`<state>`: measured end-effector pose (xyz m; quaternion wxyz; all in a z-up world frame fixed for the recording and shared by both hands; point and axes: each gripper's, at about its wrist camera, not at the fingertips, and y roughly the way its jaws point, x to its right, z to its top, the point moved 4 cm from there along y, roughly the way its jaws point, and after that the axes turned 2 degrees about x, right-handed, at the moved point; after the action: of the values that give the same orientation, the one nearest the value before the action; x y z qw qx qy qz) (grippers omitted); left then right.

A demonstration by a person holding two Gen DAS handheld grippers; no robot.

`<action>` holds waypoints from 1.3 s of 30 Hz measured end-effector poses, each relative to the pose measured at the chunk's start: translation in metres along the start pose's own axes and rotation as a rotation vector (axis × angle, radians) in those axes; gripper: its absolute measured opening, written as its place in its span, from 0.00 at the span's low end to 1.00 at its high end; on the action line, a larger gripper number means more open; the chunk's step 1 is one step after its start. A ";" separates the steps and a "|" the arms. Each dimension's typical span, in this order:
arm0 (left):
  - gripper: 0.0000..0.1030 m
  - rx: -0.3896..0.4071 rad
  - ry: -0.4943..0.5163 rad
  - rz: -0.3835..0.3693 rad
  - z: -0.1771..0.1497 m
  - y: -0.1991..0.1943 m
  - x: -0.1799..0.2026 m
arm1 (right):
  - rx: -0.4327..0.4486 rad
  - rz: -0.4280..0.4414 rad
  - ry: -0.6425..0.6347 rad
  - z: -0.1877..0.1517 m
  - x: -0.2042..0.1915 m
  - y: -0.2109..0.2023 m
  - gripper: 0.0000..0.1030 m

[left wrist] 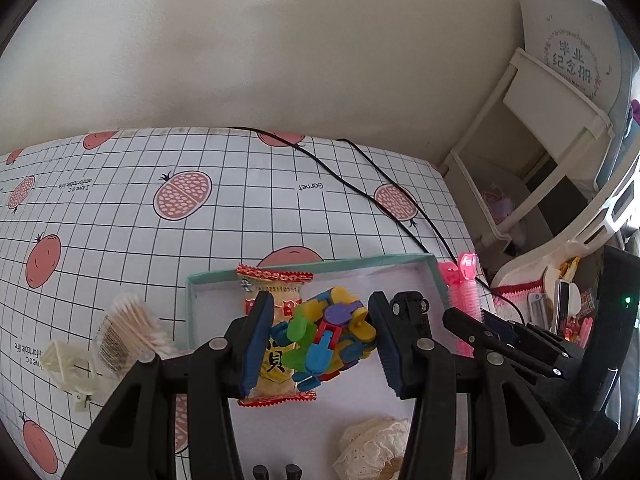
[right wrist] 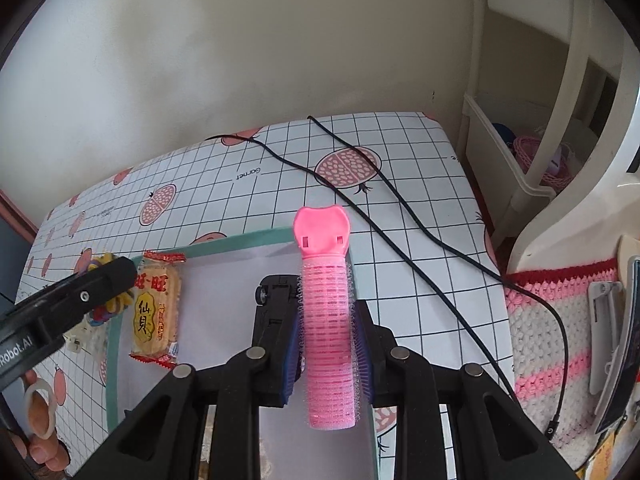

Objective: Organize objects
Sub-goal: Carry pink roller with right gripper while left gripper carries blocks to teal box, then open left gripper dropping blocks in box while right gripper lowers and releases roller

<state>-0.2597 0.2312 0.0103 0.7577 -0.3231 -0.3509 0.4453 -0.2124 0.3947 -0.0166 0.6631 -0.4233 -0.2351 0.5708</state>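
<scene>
Left gripper (left wrist: 320, 344) is hanging over the shallow teal-rimmed box (left wrist: 192, 300), its blue pads (left wrist: 256, 344) spread apart on either side of a cluster of colourful plastic clips (left wrist: 332, 332). Whether the pads are touching the cluster, cannot tell from this angle. The clips are sitting over the lower part of a rice cracker packet (left wrist: 276, 336), which is lying inside the box on its white floor.

Right gripper (right wrist: 328, 344) is clamping a pink hair roller clip (right wrist: 326, 320) between its pads; the roller is pointing forward along the fingers, its smooth pink clip head (right wrist: 322, 232) reaching past the box's far rim. A small black toy car (right wrist: 276, 304) is showing just left of the roller, inside the box.

On the pomegranate-print grid tablecloth (left wrist: 120, 208), left of the box: a pack of cotton swabs (left wrist: 128, 328) and a cream hair claw (left wrist: 64, 364), near each other. A lacy cream fabric piece (left wrist: 372, 448) is lying at the box's near edge. Two black cables (right wrist: 400, 208) are crossing the table's far right corner. A person's fingers (right wrist: 40, 420) are showing at the right-wrist view's lower left, wearing a pale ring.
</scene>
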 end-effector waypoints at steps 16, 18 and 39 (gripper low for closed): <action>0.49 -0.069 0.036 0.045 -0.017 0.029 0.005 | -0.039 0.007 -0.002 -0.010 -0.002 0.017 0.26; 0.49 -0.071 0.042 0.043 -0.017 0.029 0.007 | -0.044 0.037 0.011 -0.010 -0.003 0.017 0.26; 0.49 -0.071 0.083 0.057 -0.020 0.034 0.017 | -0.058 0.069 0.032 -0.012 -0.005 0.019 0.26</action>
<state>-0.2527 0.2560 -0.0237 0.7466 -0.3781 -0.3252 0.4402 -0.2150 0.3868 -0.0380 0.6342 -0.4593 -0.2262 0.5794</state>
